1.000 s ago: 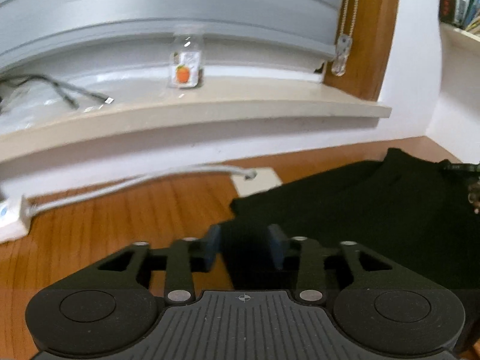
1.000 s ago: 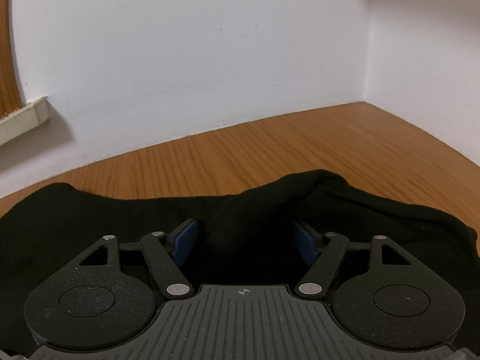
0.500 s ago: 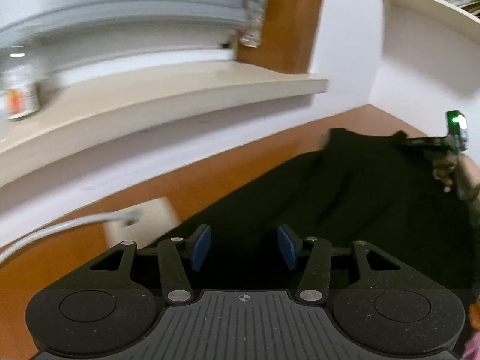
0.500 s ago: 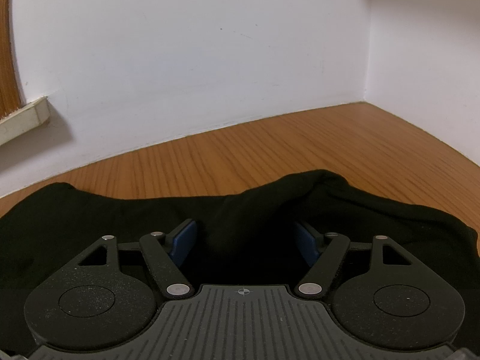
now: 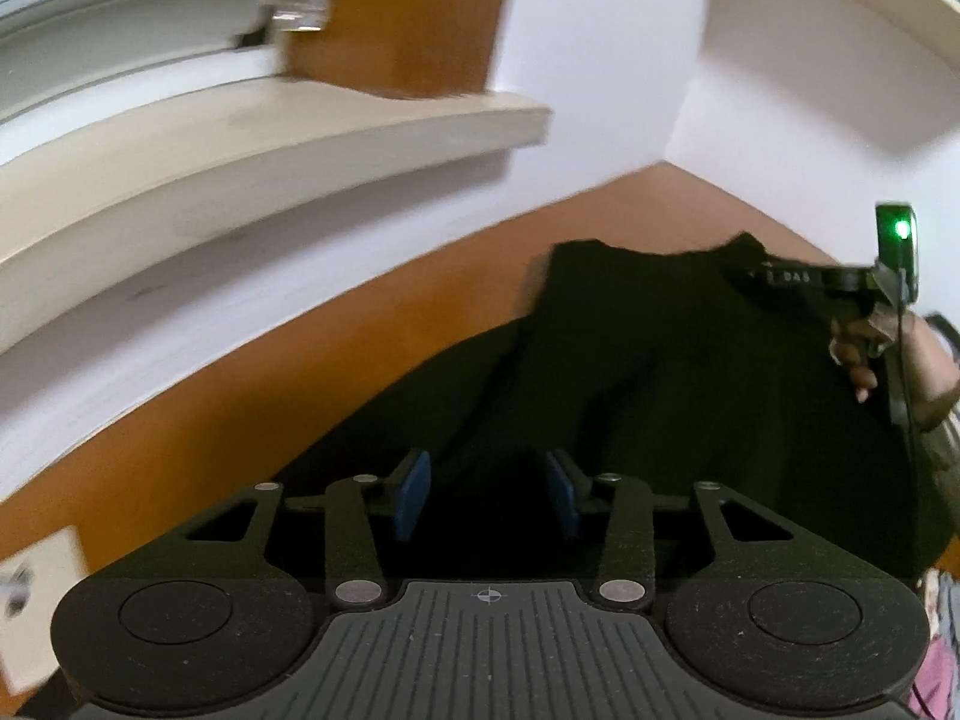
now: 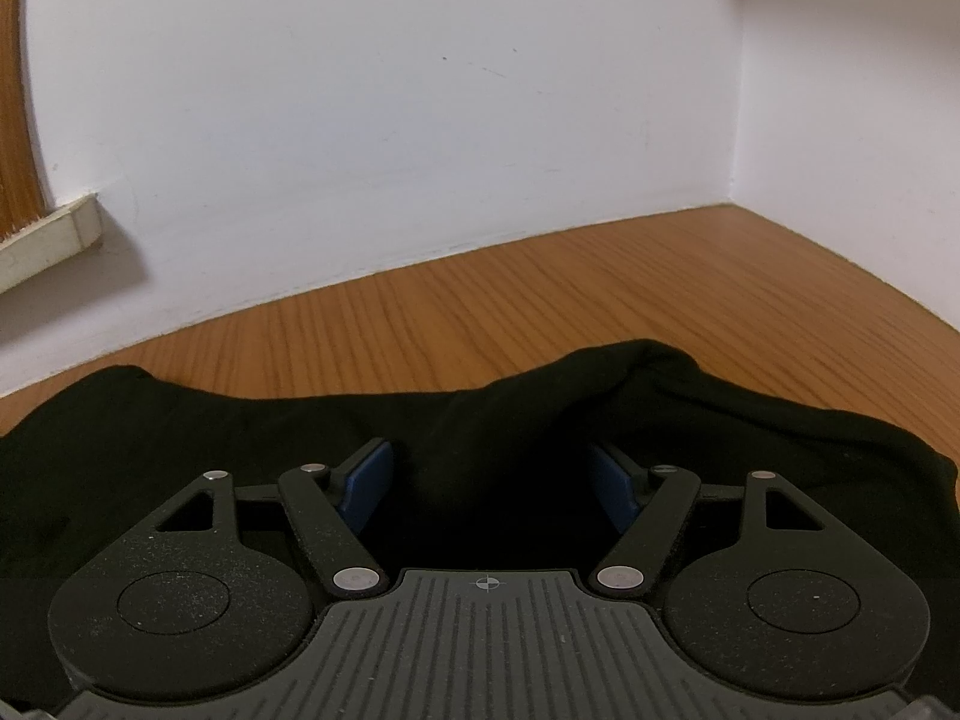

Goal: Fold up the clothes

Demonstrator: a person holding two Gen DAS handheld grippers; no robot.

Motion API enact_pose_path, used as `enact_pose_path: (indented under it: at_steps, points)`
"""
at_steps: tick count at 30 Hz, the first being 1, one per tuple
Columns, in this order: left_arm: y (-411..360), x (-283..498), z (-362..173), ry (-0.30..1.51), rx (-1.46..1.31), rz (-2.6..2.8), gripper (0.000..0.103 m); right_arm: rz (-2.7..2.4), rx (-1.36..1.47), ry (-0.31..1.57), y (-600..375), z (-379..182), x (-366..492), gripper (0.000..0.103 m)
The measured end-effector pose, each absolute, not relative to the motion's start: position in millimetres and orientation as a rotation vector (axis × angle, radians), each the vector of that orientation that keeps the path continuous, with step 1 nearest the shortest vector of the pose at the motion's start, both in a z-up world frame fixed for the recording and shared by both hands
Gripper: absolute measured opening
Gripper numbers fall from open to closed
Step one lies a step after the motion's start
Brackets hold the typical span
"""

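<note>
A black garment [image 6: 180,438] lies spread on the wooden table [image 6: 540,300], near the white wall corner. The left gripper [image 5: 487,495] has just been closing, its blue pads apart over dark cloth; whether they pinch it, I cannot tell. The right gripper [image 6: 489,486] gapes wide astride a raised fold.

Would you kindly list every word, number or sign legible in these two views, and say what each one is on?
"DAS": pale characters on the black body of the right tool, seen in the left wrist view; blurred, so the reading is uncertain.
Crosshair mark, no text: on the ribbed housing of the left tool and in the right wrist view.
Nothing else is readable.
</note>
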State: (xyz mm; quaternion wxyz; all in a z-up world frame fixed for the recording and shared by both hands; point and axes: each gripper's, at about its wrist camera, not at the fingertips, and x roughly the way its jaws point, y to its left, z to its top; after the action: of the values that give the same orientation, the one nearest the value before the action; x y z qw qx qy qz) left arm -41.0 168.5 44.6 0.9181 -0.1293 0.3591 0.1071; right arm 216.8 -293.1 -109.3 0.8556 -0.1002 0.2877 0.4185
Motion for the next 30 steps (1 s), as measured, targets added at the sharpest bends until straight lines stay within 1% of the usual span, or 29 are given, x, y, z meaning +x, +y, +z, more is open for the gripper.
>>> enact_pose_path:
  at_steps: [2,4,6,8,9,10,12,13,14,15,16,21,24,30]
  points:
    - [165.1,-27.0,40.7,0.758,-0.232,0.232,0.041,0.88,-0.209,0.604,-293.0,-109.3,216.4,0.071]
    - [161.9,-18.2,39.3,0.763,-0.191,0.236,0.003,0.88,-0.208,0.604,-292.8,-109.3,215.8,0.071]
    - [159.0,-17.6,46.5,0.724,-0.146,0.265,0.003,0.882,-0.205,0.604,-292.9,-109.3,215.8,0.071]
    - [160.6,-25.1,62.8,0.622,-0.135,0.312,0.003,0.885,-0.203,0.604,-292.9,-109.5,215.8,0.071]
    - [161.7,-27.7,68.0,0.592,-0.134,0.334,0.008,0.887,-0.203,0.604,-292.9,-109.5,215.7,0.071]
    - [162.2,-27.7,68.1,0.604,-0.126,0.36,0.014,0.887,-0.203,0.604,-293.0,-109.6,215.5,0.071]
    - [162.5,-29.6,62.1,0.645,-0.108,0.395,0.02,0.888,-0.203,0.604,-293.4,-109.3,215.1,0.071]
    - [163.0,-34.1,58.9,0.649,-0.108,0.41,0.028,0.888,-0.202,0.603,-293.8,-108.9,215.0,0.071]
    - [163.6,-38.5,55.6,0.653,-0.108,0.424,0.034,0.888,-0.201,0.603,-294.0,-108.7,215.2,0.071]
    - [164.2,-44.8,53.0,0.653,-0.112,0.439,0.044,0.887,-0.201,0.602,-294.1,-108.5,215.2,0.071]
    - [164.2,-54.7,51.2,0.649,-0.114,0.449,0.05,0.886,-0.202,0.601,-294.2,-108.4,215.0,0.071]
    - [167.4,-126.8,46.0,0.622,-0.144,0.504,0.056,0.889,-0.208,0.602,-293.9,-108.6,214.5,0.071]
    - [167.0,-164.7,45.6,0.619,-0.113,0.565,0.065,0.894,-0.209,0.601,-293.8,-108.4,214.9,0.072]
    - [182.7,-196.7,31.7,0.694,-0.085,0.641,0.065,0.898,-0.206,0.607,-294.4,-108.6,217.1,0.072]
